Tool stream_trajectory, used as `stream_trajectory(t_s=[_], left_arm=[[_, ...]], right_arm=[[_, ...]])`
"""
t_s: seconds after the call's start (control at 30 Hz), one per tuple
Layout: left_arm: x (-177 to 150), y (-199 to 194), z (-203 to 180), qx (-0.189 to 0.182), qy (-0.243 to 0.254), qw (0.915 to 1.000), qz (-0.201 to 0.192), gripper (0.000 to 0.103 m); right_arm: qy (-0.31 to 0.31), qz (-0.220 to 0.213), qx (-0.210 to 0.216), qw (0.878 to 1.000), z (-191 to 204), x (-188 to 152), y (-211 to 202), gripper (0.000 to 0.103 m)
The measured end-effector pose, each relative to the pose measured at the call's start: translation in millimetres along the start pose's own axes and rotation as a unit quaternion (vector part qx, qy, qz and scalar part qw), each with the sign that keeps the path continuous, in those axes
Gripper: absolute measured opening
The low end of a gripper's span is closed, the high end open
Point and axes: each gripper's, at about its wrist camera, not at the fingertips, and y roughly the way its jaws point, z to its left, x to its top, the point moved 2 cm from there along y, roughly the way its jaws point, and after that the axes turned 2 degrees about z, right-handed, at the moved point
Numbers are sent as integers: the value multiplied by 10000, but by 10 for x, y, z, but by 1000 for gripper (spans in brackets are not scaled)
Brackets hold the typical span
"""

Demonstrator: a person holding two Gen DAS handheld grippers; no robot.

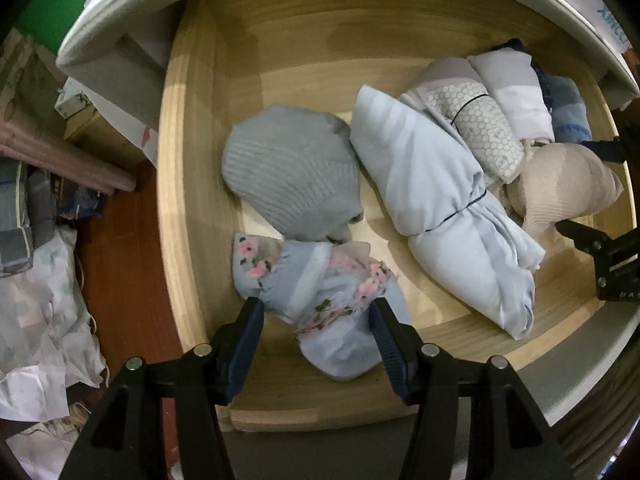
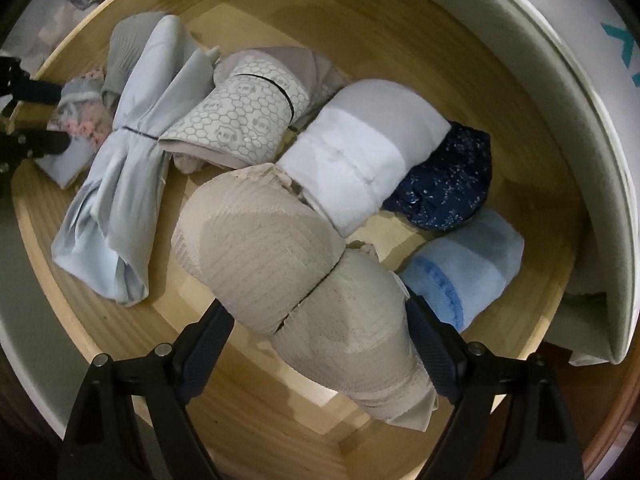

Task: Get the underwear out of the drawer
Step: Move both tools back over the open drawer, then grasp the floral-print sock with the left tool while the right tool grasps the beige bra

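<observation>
Left gripper (image 1: 316, 312) jaws apart, straddling floral blue underwear (image 1: 320, 292) in wooden drawer (image 1: 192, 120); right gripper (image 2: 316, 312) apart around beige ribbed underwear (image 2: 288, 264); teal lettering (image 2: 624, 52) unreadable

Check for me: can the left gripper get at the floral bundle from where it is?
Probably yes. The left gripper is open with its fingers on either side of the floral bundle, and nothing lies over it.
</observation>
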Motion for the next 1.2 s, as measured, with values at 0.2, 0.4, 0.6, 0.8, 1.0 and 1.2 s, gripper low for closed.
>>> stream_trajectory(t_s=[0.2, 0.4, 0.6, 0.8, 1.0, 1.2], left_arm=[[31, 49, 51, -220, -305, 9992, 152, 57], [117, 185, 110, -375, -719, 9960, 365, 60], [218, 276, 87, -196, -779, 9959, 415, 64], [270, 360, -12, 116, -735, 9957, 548, 65], [356, 389, 5, 196, -759, 9955, 533, 63], [317, 351, -12, 104, -817, 9961, 311, 41]], right_arm=[[56, 22, -54, 10000, 46, 63, 99, 84], [206, -30, 24, 9998, -39, 155, 144, 80], [468, -68, 98, 9988, -109, 93, 73, 76], [1048, 137, 187, 9942, -193, 34, 40, 69], [1932, 265, 452, 9798, -396, -137, 22, 64], [2550, 388, 489, 9649, -557, -346, 37, 62]])
